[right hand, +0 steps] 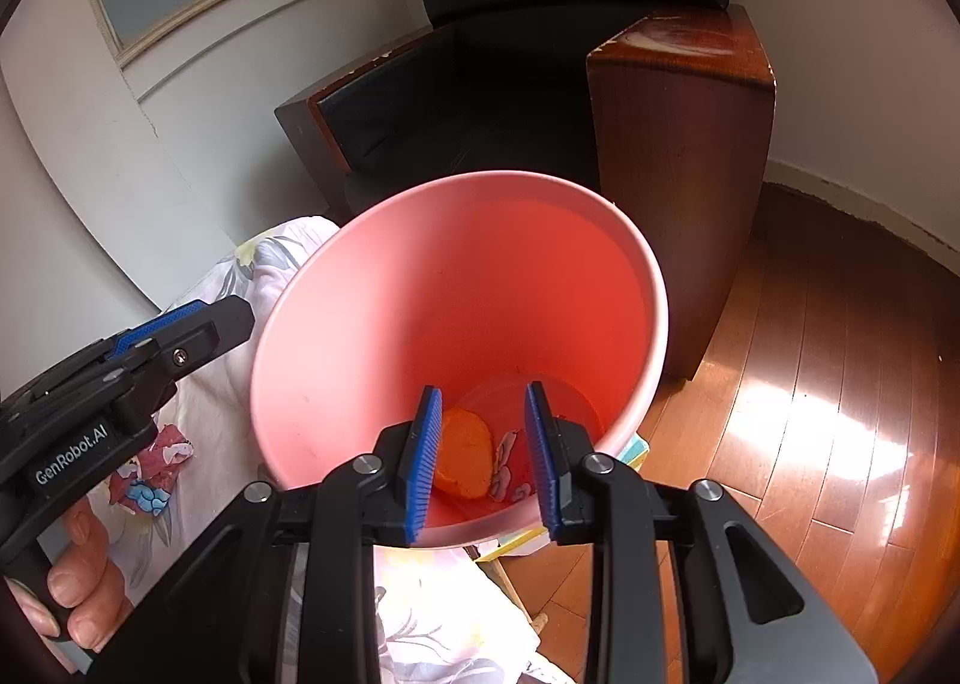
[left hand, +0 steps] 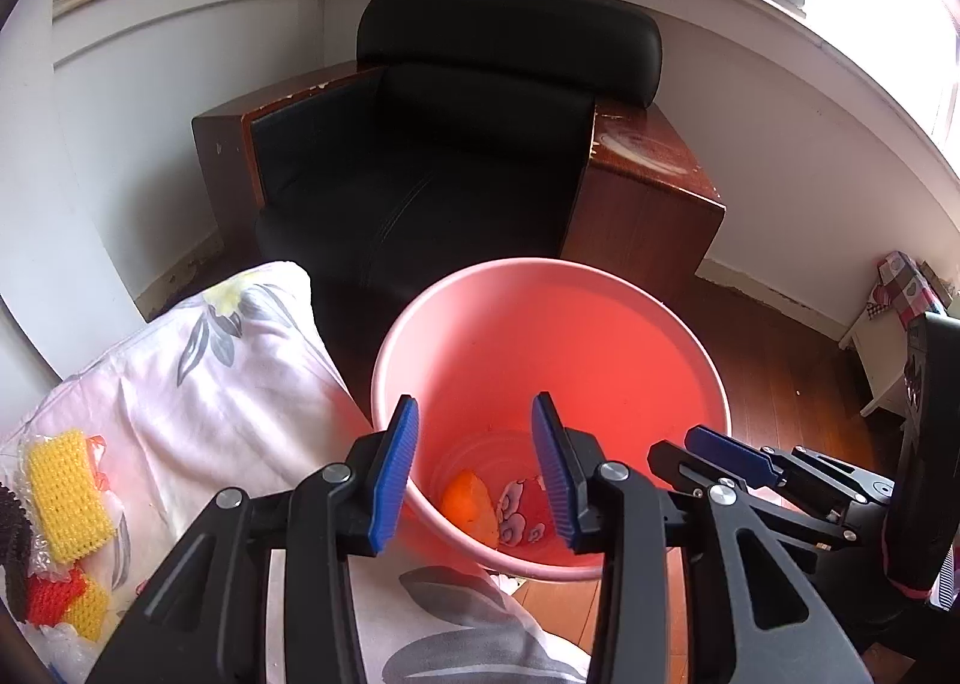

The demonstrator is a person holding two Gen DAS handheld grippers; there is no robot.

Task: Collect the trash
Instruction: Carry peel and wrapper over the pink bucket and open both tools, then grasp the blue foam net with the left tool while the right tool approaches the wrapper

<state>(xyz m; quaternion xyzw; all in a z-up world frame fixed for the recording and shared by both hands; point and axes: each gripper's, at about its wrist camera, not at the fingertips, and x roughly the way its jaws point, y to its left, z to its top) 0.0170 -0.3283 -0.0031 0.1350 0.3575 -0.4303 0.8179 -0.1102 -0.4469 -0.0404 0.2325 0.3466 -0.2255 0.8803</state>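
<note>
A pink bin (left hand: pixel 540 324) (right hand: pixel 456 276) stands on the floor beside a bed. At its bottom lie an orange peel (left hand: pixel 471 507) (right hand: pixel 465 453) and a red wrapper with cloud prints (left hand: pixel 528 510) (right hand: pixel 510 474). My left gripper (left hand: pixel 474 471) is open and empty above the bin's mouth. My right gripper (right hand: pixel 483 459) is open and empty, also over the bin; it shows at the right of the left wrist view (left hand: pixel 720 453). On the bed lie yellow and red foam nets (left hand: pixel 66 495) and another red wrapper (right hand: pixel 153 474).
A floral bedsheet (left hand: pixel 228 384) covers the bed on the left. A black armchair with wooden arms (left hand: pixel 456 162) (right hand: pixel 678 144) stands behind the bin. Wooden floor (right hand: pixel 810 384) lies on the right, with a small white stool (left hand: pixel 882 348) at the far right.
</note>
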